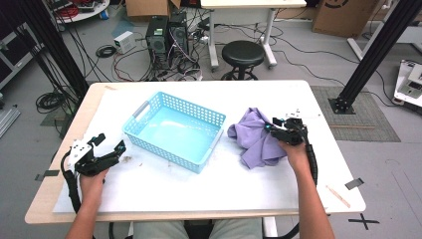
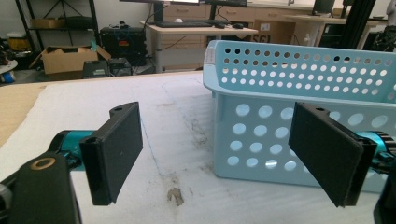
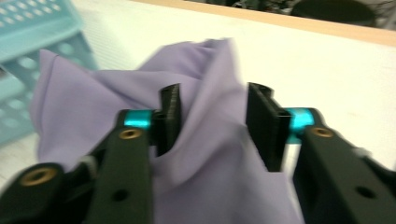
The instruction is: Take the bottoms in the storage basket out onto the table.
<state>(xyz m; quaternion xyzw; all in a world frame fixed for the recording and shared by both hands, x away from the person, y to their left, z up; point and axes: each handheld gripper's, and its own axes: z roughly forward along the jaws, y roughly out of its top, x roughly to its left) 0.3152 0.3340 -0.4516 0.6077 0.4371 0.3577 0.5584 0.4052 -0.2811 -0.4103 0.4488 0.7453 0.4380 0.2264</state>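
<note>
- White sheeting covers the table (image 1: 199, 191) in front of you, with computer towers, cables and a black stool (image 1: 242, 52) on the floor beyond its far edge.
- Your left gripper (image 1: 110, 146) hovers near the left edge with its jaws spread wide and nothing between them; in the left gripper view they frame a bare, slightly stained patch of table.
- Just right of it stands the light blue perforated basket (image 1: 171, 130), open-topped and with nothing in it, set at an angle; its near wall is the only obstacle between your two hands.
- Right of the basket, close to its right corner, lies the crumpled lilac cloth (image 1: 255, 137) in a loose heap on the table.
- Your right gripper (image 3: 212, 123) sits over that heap, jaws partly open with a raised fold of fabric between them; the pads don't look clamped on it.
- Judge the cloth light, soft and limp: it will sag and trail, so pinch a thick fold near the top of the heap rather than a thin edge.
- Lift it well above the basket rim so hanging corners don't snag.
</note>
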